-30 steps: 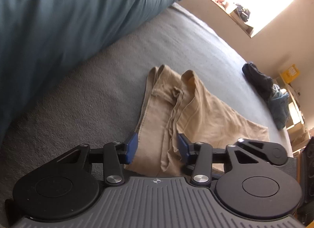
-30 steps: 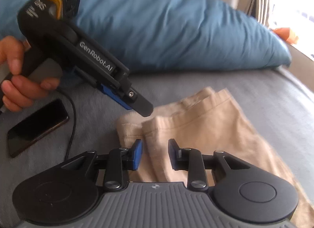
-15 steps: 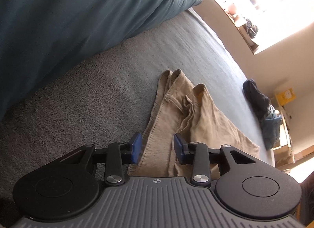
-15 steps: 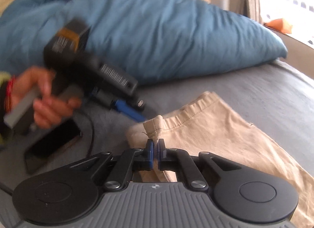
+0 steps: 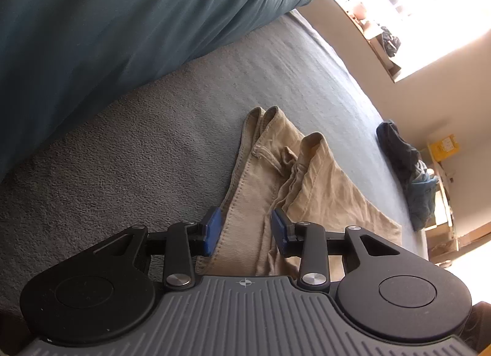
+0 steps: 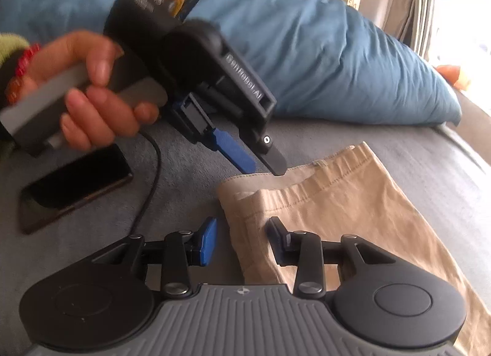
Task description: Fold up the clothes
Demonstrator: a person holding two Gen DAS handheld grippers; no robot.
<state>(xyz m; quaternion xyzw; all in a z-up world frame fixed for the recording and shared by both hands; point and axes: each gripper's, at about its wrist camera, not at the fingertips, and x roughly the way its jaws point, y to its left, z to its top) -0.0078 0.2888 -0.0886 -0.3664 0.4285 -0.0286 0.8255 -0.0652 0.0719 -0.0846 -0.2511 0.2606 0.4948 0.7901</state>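
Now both the left gripper [image 5: 247, 235] and right gripper [image 6: 241, 241] gape wide, empty, straddling the tan trousers [image 6: 337, 202]

Green sleeve [image 6: 9, 46], red bracelet [image 6: 26, 60]

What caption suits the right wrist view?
Open right gripper straddles the tan trousers' edge; the left gripper hovers above the waistband.

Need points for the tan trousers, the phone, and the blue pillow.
tan trousers [image 6: 353, 202]: right wrist view, flat cloth below the waistband.
phone [image 6: 76, 184]: right wrist view, middle of the dark screen.
blue pillow [image 6: 322, 49]: right wrist view, its broad side.
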